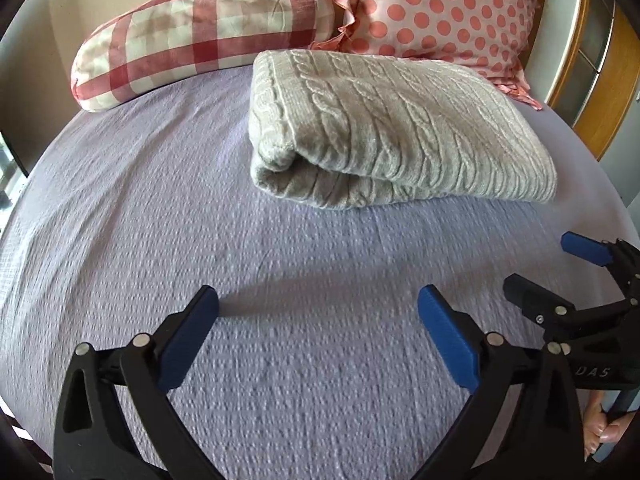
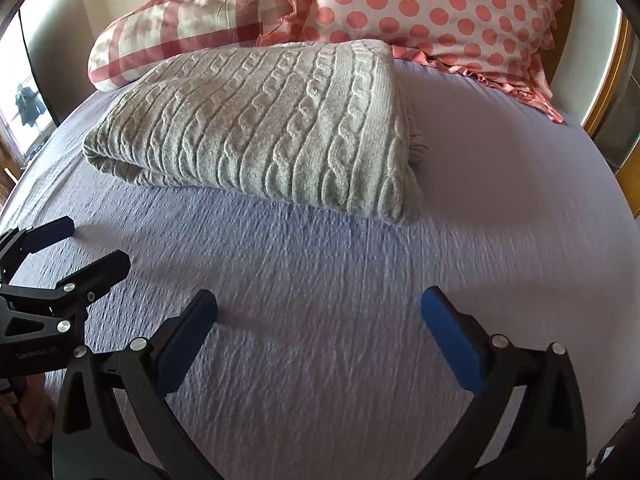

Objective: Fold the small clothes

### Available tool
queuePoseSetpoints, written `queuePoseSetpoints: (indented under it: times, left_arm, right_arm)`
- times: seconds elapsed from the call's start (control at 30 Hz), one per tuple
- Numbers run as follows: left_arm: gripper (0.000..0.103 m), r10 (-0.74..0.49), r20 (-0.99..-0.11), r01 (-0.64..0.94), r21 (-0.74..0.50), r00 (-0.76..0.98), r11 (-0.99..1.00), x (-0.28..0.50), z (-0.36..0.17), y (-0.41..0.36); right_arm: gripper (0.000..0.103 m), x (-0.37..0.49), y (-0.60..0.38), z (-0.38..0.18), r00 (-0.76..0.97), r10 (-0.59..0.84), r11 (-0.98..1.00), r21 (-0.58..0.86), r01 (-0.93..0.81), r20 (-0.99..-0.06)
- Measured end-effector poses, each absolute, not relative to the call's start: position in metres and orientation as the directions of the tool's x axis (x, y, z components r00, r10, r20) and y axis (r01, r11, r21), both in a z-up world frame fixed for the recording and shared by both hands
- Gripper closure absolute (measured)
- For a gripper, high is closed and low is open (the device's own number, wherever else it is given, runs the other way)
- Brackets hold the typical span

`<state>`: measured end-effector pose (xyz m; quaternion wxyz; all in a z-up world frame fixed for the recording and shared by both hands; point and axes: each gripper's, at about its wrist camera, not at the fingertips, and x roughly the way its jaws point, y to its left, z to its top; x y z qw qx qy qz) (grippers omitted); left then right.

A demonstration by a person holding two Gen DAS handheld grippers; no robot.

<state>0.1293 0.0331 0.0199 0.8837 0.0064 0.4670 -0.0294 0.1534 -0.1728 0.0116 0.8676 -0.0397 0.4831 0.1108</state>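
Observation:
A grey cable-knit sweater (image 1: 392, 128) lies folded into a thick rectangle on the lilac bed sheet (image 1: 160, 208); it also shows in the right wrist view (image 2: 264, 128). My left gripper (image 1: 318, 304) is open and empty, hovering over bare sheet in front of the sweater. My right gripper (image 2: 319, 306) is open and empty too, over the sheet short of the sweater's near edge. The right gripper shows at the right edge of the left wrist view (image 1: 548, 262). The left gripper shows at the left edge of the right wrist view (image 2: 92, 240).
A red-and-white checked pillow (image 1: 200, 36) and a pink polka-dot pillow (image 1: 440, 8) lean at the head of the bed behind the sweater. A wooden frame (image 1: 600, 80) stands at the right. A window (image 2: 24, 112) is at the far left.

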Motion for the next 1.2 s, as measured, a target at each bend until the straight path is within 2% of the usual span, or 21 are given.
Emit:
queuePoseSetpoints:
  times: [0.17,1.2]
  left_arm:
    - [0.002,-0.007,-0.827,0.032,0.014,0.561,0.999,0.1292,0.018,0.0347]
    - [0.002,-0.006,-0.827,0.034,0.015,0.561,0.999,0.1298,0.0166,0.0354]
  right_arm:
    - [0.001,0.152,-0.1723,0.0116,0.51,0.147,0.974,0.035,-0.222,-0.847]
    - [0.001,0.1514,-0.1725,0.012,0.511,0.144,0.975,0.034,-0.219,-0.847]
